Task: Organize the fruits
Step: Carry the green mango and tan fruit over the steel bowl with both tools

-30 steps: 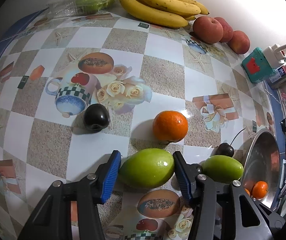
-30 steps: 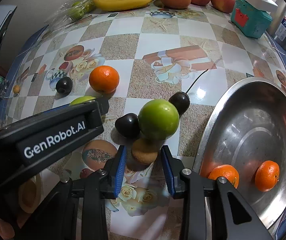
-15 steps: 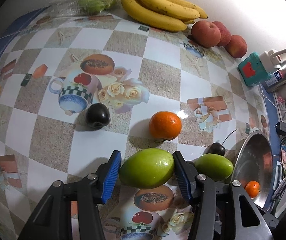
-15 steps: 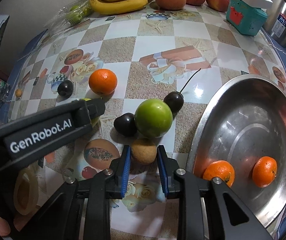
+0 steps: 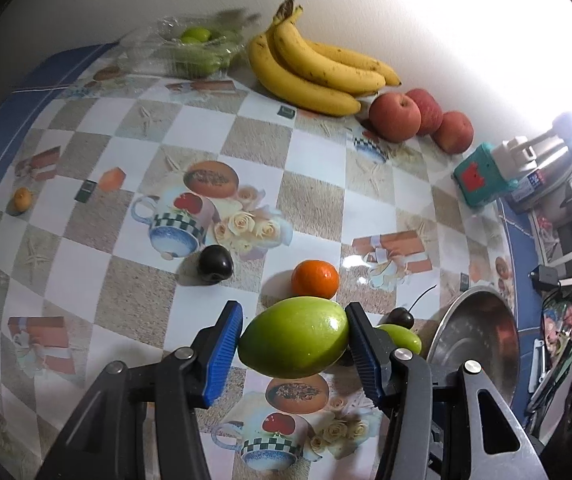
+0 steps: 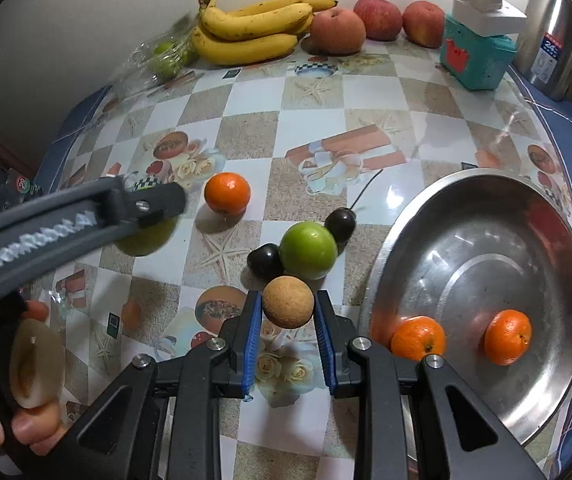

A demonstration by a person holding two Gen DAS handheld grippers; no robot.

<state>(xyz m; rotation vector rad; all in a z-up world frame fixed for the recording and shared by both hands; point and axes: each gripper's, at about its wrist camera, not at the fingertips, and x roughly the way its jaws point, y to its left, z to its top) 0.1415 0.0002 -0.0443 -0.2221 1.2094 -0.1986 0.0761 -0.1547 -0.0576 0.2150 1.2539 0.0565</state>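
A checkered, picture-printed vinyl tablecloth [image 6: 246, 128] fills both wrist views. At the right of the right wrist view, a wide stainless-steel bowl [image 6: 482, 224] holds 2 small orange tangerines [image 6: 418, 338], both in its lower part, apart from each other. A bunch of yellow bananas [image 5: 314, 68] lies against the wall at the top centre of the left wrist view, with 3 red apples [image 5: 394, 118] just to its right and a clear plastic bag of green fruit [image 5: 194, 46] to its left. A teal plastic box [image 6: 474, 56] stands at the upper right of the right wrist view, a steel kettle [image 6: 554, 40] beside it.

The left gripper [image 5: 294, 344], at the bottom centre of its own view, pinches a large oval green fruit [image 5: 294, 338] between its blue pads, clear of the cloth. The right gripper [image 6: 288, 338], low in its view, has its fingers pressed onto a small round tan fruit [image 6: 288, 300], also lifted.

Above that tan fruit a round green fruit [image 6: 308, 250] rests on the cloth, touching 2 dark plums [image 6: 266, 260], 1 at its left and 1 at its upper right. A loose orange tangerine [image 6: 227, 193] sits left of centre. Another dark plum [image 5: 216, 266] lies alone mid-frame in the left wrist view, and a tiny orange-yellow fruit [image 5: 23, 199] sits at the far left edge.
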